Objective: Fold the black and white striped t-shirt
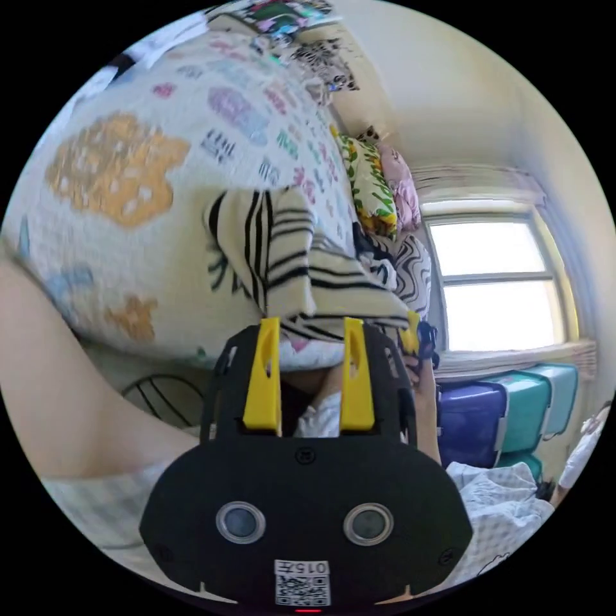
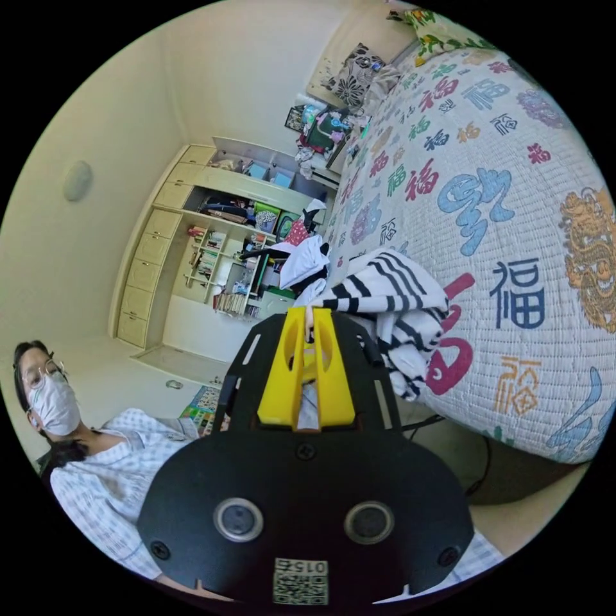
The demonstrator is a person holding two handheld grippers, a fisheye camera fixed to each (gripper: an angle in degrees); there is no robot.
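The left gripper [image 1: 311,337], jaws apart, is facing the striped t-shirt [image 1: 301,263] bunched at twelve o'clock on the quilted bed [image 1: 115,212]. The right gripper [image 2: 309,324], jaws nearly together, possibly pinching fabric, is sitting nearer; the shirt is lying at one o'clock.

The striped t-shirt [image 2: 391,308] is bunched on the quilt [image 2: 513,192] at the edge of the bed, with part of it hung over the side, and the right gripper [image 2: 312,327] is placed just before it, its jaws brought close together. In the left gripper view, the t-shirt [image 1: 295,256] is seen beyond the left gripper [image 1: 311,333], whose jaws are held apart. Pillows [image 1: 378,186] are stacked farther along the bed, and storage boxes [image 1: 513,410] are set beneath the window [image 1: 494,282].
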